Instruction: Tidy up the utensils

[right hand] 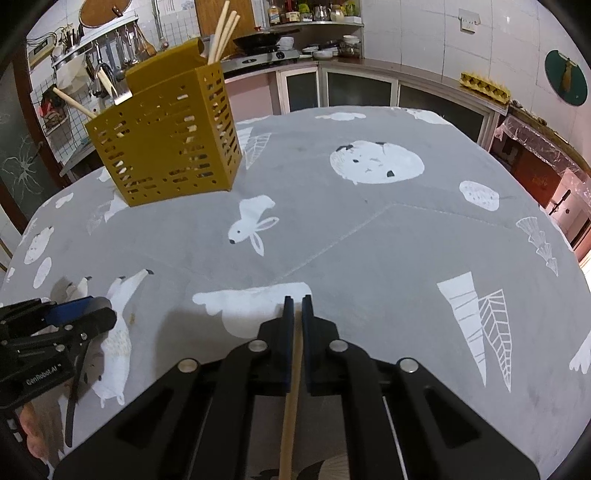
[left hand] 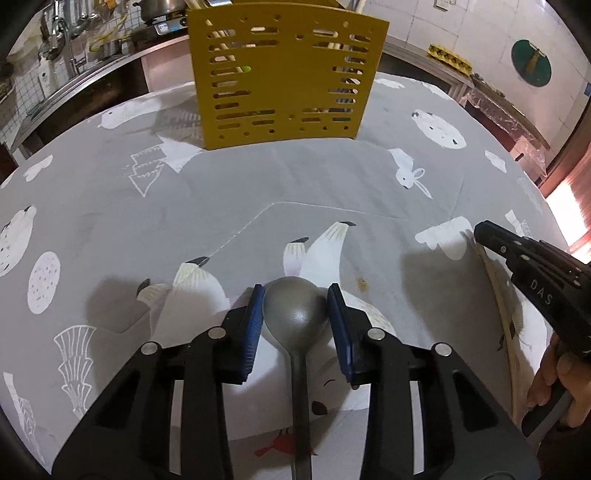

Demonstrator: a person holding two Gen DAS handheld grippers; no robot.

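Left tool (left hand: 295,295) held low over the surface (left hand: 332,184), pointing toward 12 o'clock, fingers wide apart on both sides of the bowl of one grey metal spoon (left hand: 295,314). Blue pads (left hand: 255,325) just beside the spoon bowl; cannot tell if touching or not. Spoon handle running straight back toward 6 o'clock, between the two black finger arms. Seen also from the right wrist view at 9 o'clock, low near the surface (right hand: 369,240), same left tool (right hand: 79,314) with the spoon handle hanging below it.

Right tool (right hand: 297,301) held low too, pointing toward 12 o'clock, fingers almost closed, pinching one thin wooden stick (right hand: 291,398), probably a chopstick. Stick passing back from between the pads toward 6 o'clock. In the left wrist view, right tool (left hand: 487,230) at 3 o'clock, with part of the person's hand (left hand: 557,387) behind it and the pale stick (left hand: 502,314) below it.

One yellow slotted utensil holder (left hand: 284,77) standing upright on the surface at 12 o'clock in the left view, at 10 o'clock in the right view (right hand: 162,136), well apart from both tools. Inside the holder, three pale sticks (right hand: 223,33) standing up at the back, plus one wooden handle (right hand: 74,101) leaning out to the left side.

Grey cloth with white animal and tree prints covering the surface.
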